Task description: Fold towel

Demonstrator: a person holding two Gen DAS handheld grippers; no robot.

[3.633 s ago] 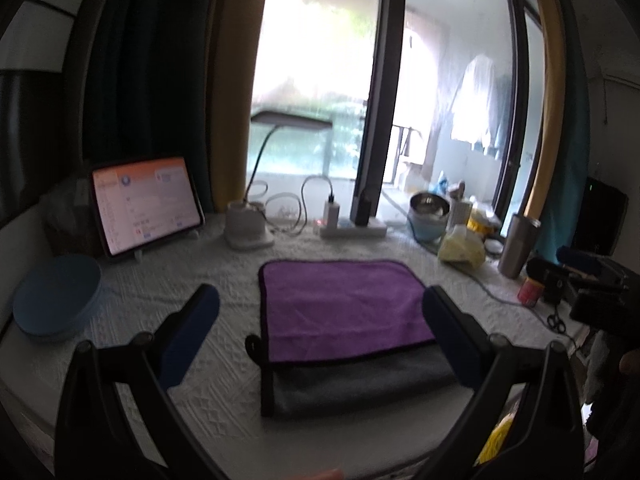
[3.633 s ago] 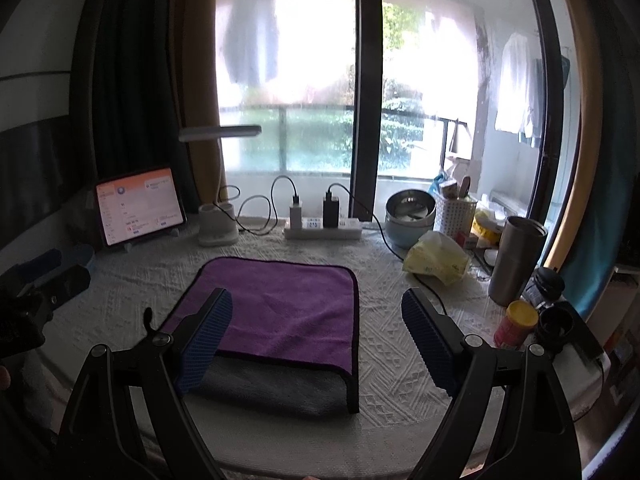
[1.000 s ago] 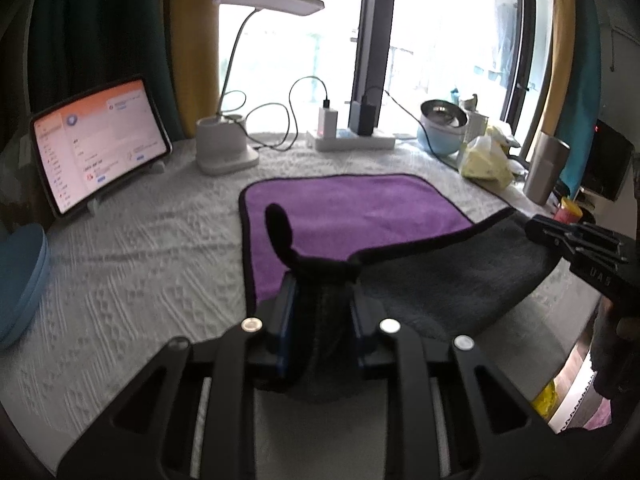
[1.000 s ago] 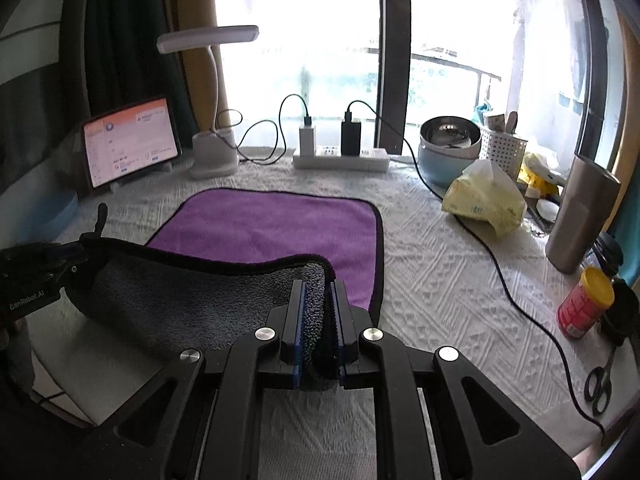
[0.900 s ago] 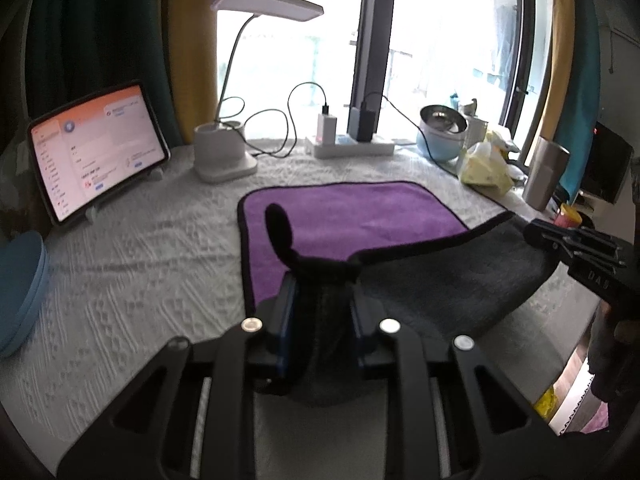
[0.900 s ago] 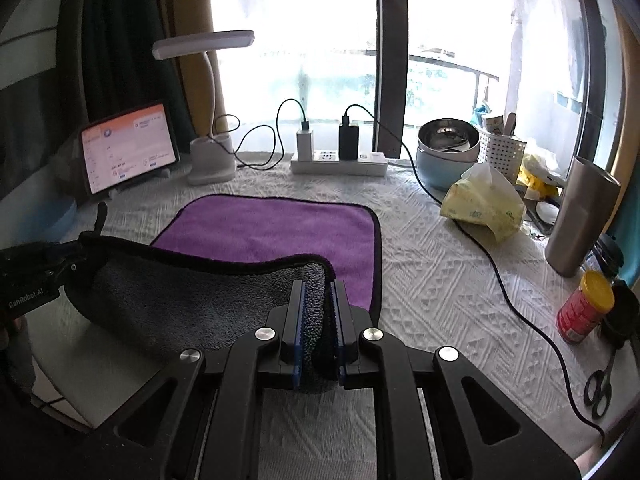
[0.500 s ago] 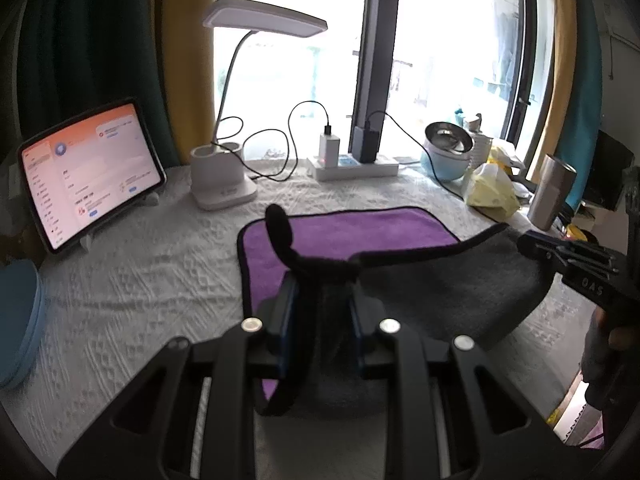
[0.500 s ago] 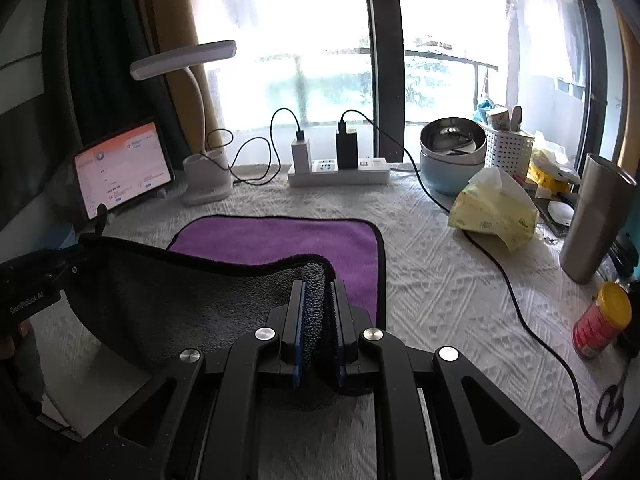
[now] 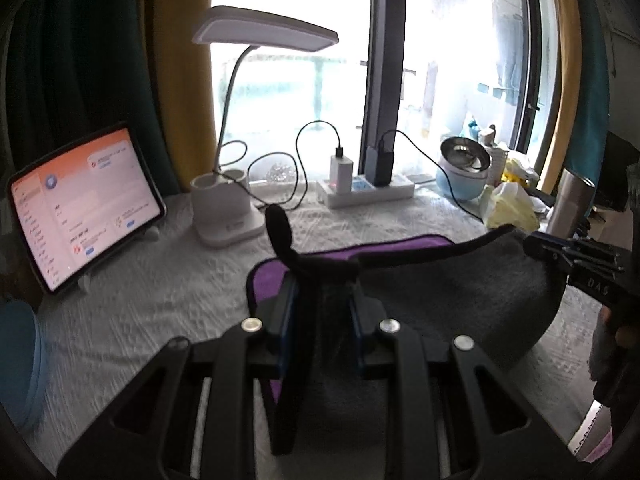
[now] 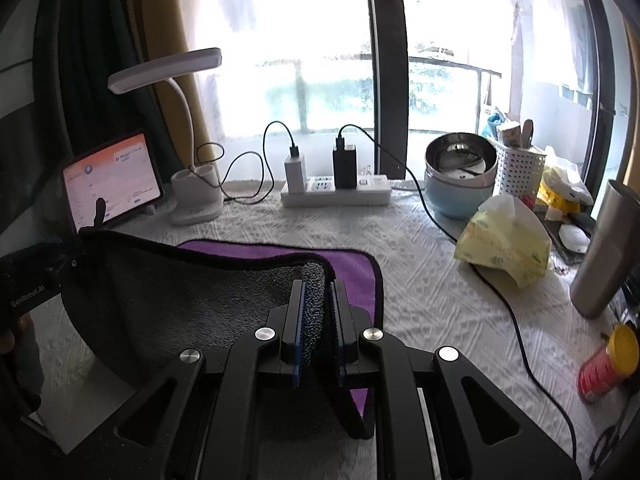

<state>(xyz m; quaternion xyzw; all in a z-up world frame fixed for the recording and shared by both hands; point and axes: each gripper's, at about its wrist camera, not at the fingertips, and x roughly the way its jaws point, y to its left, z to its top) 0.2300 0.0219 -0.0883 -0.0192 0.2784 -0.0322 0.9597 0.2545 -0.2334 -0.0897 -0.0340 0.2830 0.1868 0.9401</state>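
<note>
The towel is purple on one face and grey on the other, with a black hem. Its far part lies flat on the white textured tablecloth. My left gripper is shut on the near left corner, and the hang loop sticks up above it. My right gripper is shut on the near right corner. The near edge is lifted off the table and stretched between both grippers, grey face toward me. Each gripper shows at the edge of the other's view.
A tablet stands at the left, a white desk lamp and a power strip at the back. A blue bowl, a yellow tissue pack, a steel tumbler and a red jar are at the right.
Both grippers have gone from open to shut on the near towel corners. They have lifted the near edge and carried it up and toward the far side, covering more of the purple face.
</note>
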